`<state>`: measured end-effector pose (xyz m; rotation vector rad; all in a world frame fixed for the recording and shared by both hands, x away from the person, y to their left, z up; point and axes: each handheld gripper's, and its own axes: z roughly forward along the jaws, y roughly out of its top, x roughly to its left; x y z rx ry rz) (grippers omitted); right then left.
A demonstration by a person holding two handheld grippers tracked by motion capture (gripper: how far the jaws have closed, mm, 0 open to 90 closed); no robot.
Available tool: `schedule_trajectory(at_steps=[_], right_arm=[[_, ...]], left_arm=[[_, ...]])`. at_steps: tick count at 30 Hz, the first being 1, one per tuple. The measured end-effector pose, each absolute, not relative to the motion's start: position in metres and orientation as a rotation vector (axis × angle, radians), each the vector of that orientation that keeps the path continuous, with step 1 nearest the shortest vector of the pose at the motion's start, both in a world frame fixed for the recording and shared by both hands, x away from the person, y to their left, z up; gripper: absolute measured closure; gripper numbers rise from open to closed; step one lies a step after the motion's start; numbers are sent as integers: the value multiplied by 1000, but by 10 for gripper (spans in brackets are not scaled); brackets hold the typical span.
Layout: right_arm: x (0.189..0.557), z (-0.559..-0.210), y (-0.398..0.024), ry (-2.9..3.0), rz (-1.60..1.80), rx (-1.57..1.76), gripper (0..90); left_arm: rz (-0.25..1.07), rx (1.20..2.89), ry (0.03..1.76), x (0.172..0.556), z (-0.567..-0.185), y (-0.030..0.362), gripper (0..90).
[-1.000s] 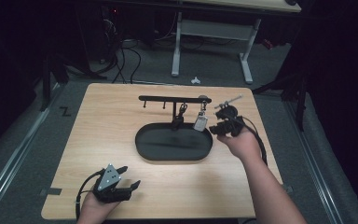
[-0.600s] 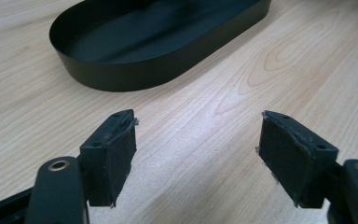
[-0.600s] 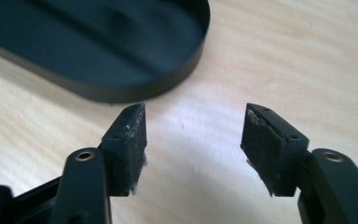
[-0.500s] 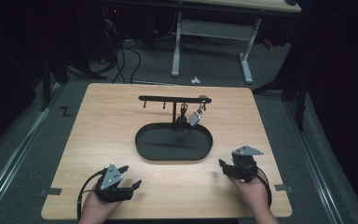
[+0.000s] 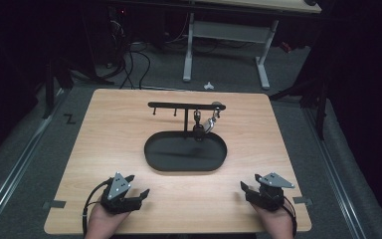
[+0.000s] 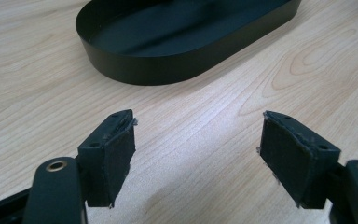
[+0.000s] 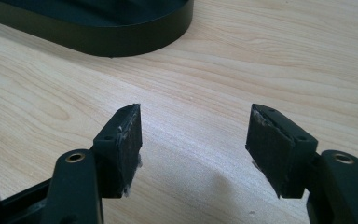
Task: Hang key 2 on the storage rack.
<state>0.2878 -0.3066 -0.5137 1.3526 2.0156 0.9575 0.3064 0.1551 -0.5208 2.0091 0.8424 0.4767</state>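
no writing reads; the black tray lies well ahead of the left gripper and right gripper, both spread wide and empty, the right's jaws just opened.

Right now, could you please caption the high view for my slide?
Both tools, left and right, rest open near the table's front edge; keys hang above the black tray.

Left gripper sits at 7 o'clock on the surface, jaws spread wide, nothing between them, aimed toward 1 o'clock. Right gripper sits at 5 o'clock, jaws just opened wide and empty, aimed toward 11 o'clock. Both hands grip from the near edge, held low.
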Motion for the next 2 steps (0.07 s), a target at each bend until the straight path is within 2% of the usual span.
schedule_trajectory(at_steps=[2], right_arm=[[287, -515, -308, 2008, 956, 1352, 363]], left_arm=[[483, 2010, 838, 306, -520, 154, 266]])
